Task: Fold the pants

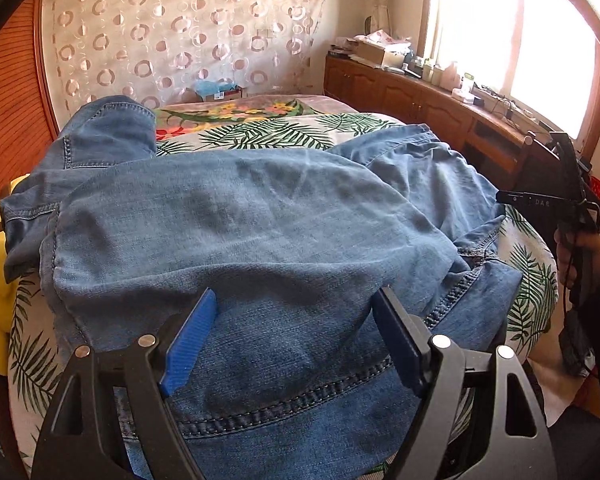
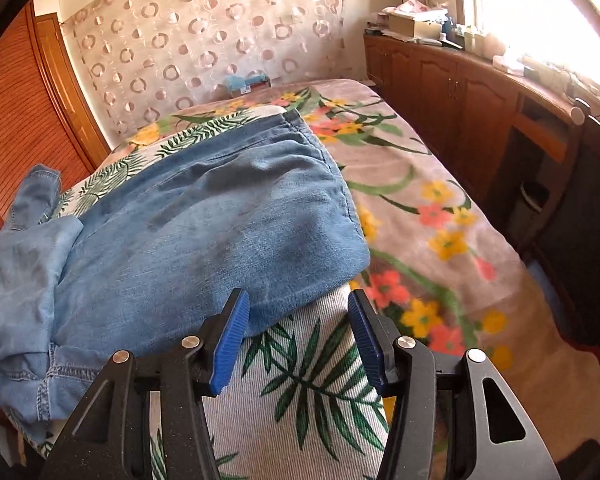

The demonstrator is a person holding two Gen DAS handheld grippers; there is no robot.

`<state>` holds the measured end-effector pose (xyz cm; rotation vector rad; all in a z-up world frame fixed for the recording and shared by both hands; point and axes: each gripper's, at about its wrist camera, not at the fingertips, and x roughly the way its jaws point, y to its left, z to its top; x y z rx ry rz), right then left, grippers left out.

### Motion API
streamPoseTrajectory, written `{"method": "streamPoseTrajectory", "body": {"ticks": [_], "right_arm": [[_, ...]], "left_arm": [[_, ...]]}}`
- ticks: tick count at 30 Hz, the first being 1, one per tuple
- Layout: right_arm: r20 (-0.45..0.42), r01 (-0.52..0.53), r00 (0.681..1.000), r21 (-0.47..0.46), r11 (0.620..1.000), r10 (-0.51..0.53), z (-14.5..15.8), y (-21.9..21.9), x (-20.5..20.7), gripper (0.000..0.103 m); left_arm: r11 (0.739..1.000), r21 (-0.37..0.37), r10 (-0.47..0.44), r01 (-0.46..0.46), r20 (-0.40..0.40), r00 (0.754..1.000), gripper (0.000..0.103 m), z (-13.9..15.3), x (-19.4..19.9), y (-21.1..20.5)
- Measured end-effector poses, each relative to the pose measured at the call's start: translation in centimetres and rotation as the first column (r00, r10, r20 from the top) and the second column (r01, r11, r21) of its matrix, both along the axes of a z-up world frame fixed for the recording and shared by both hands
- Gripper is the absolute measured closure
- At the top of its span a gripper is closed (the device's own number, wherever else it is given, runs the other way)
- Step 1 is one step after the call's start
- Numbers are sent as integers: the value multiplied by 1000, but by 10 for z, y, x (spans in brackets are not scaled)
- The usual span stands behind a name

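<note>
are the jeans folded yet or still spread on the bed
Partly folded, not neat. The jeans lie on the leaf-print sheet with one denim layer doubled over another, while a leg end sticks out loose and rumpled.

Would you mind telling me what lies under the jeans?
Under the jeans lies a palm-leaf cloth, itself spread over a floral blanket. Anything directly beneath the denim is covered.

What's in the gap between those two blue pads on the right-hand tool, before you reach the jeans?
Only bare palm-leaf sheet. In the right wrist view the right gripper stands open above it, and the jeans begin just past its left pad.
</note>
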<state>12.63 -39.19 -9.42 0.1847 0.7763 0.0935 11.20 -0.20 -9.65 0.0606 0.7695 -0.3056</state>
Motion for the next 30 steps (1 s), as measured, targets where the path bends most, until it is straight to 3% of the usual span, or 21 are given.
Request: {"method": "streamPoseTrajectory", "body": {"ticks": [3,6,9,10,14,20,23,30], "right_arm": [[-12,15,1000,-19,1000,-16,-3,0,8,53],[-15,32,999,-49,998,-32,-2,1,10,63],[-5,47,999,-80,996,-48,1,2,9,84],[-4,41,999,-87,995,-41,2,3,8,98],[20,6,1000,-127,992,-3,5,13,8,100],[117,4,993,-94,996,7,23,14,-6,100],[162,-30,986,-90,995,44,42,23,-14,100],[276,-148,945,-116,982,175,92,61,-43,100]], "left_arm": [[1000,13,1,-1,8,1000,22,-2,1,-2],[1000,9,6,-6,4,1000,22,-5,2,-2],[1000,1,10,-10,4,1000,22,-6,1,0],[1000,0,10,-10,4,1000,22,-6,1,0],[1000,2,14,-14,2,1000,22,-7,1,1],[1000,-19,23,-23,-13,1000,22,-4,1,6],[998,-51,30,-31,-21,999,22,1,0,13],[997,-51,55,-54,13,998,22,19,-11,27]]}}
